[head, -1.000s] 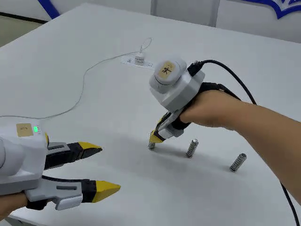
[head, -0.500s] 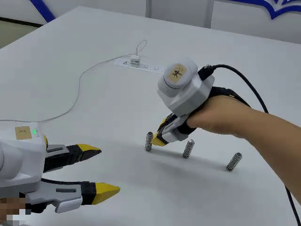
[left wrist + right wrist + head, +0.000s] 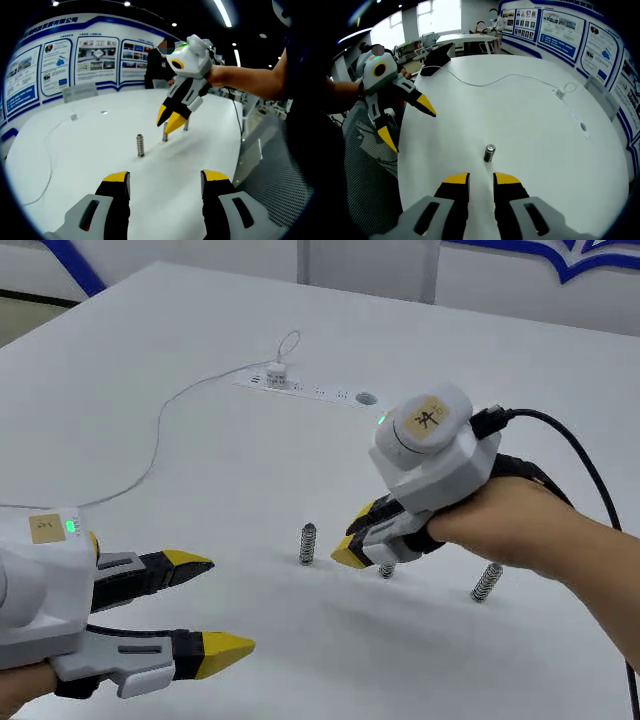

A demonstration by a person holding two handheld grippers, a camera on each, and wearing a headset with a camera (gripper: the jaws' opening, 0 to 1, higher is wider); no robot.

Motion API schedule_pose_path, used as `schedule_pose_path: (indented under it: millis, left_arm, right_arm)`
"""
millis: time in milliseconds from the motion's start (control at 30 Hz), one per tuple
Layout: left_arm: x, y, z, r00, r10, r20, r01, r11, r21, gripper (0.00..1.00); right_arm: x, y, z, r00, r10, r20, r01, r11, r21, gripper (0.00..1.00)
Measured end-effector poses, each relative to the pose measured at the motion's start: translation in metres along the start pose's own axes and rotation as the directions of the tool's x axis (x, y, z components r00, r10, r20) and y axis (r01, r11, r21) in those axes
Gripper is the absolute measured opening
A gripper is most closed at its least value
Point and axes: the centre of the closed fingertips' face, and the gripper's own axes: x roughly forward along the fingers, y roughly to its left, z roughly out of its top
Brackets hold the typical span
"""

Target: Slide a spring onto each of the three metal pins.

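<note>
Three small metal springs stand upright in a row on the white table (image 3: 200, 470). The left spring (image 3: 308, 543) stands free, and a silver pin tip shows at its top (image 3: 490, 153). The middle spring (image 3: 387, 569) is partly hidden behind my right gripper (image 3: 355, 537). The right spring (image 3: 487, 582) stands beyond the hand. My right gripper hangs between the left and middle springs with its jaws a narrow gap apart and nothing in them. My left gripper (image 3: 215, 602) hovers wide open and holding nothing at the near left, well away from the springs.
A white power strip (image 3: 300, 387) with a plug and a thin cable (image 3: 160, 430) lies at the back of the table. The black cable (image 3: 560, 435) of the right gripper trails over the table on the right. A mesh chair (image 3: 270, 165) stands by the table's edge.
My right gripper has drawn back from the left spring, to the right and up, leaving that spring standing alone. The left gripper holds its place. The head camera has shifted.
</note>
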Motion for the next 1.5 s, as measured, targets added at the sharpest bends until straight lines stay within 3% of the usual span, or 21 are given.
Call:
schedule_pose_path:
  millis: [500, 933, 1500]
  left_arm:
    - [0.002, 0.0, 0.004, 1.0, -0.007, 0.003, 0.007, 1.0, 0.009, 0.59]
    - [0.004, -0.002, 0.006, 0.9999, -0.014, 0.0, 0.014, 1.0, 0.019, 0.59]
    - [0.006, -0.003, 0.006, 0.9997, -0.023, -0.007, 0.023, 0.999, 0.028, 0.59]
  right_arm:
    - [-0.02, 0.011, -0.028, 0.9975, -0.024, 0.067, 0.019, 0.997, 0.069, 0.22]
    - [-0.046, 0.01, -0.061, 0.9917, -0.066, 0.11, 0.051, 0.99, 0.129, 0.24]
    - [-0.076, 0.0, -0.101, 0.9755, -0.153, 0.158, 0.113, 0.965, 0.238, 0.28]
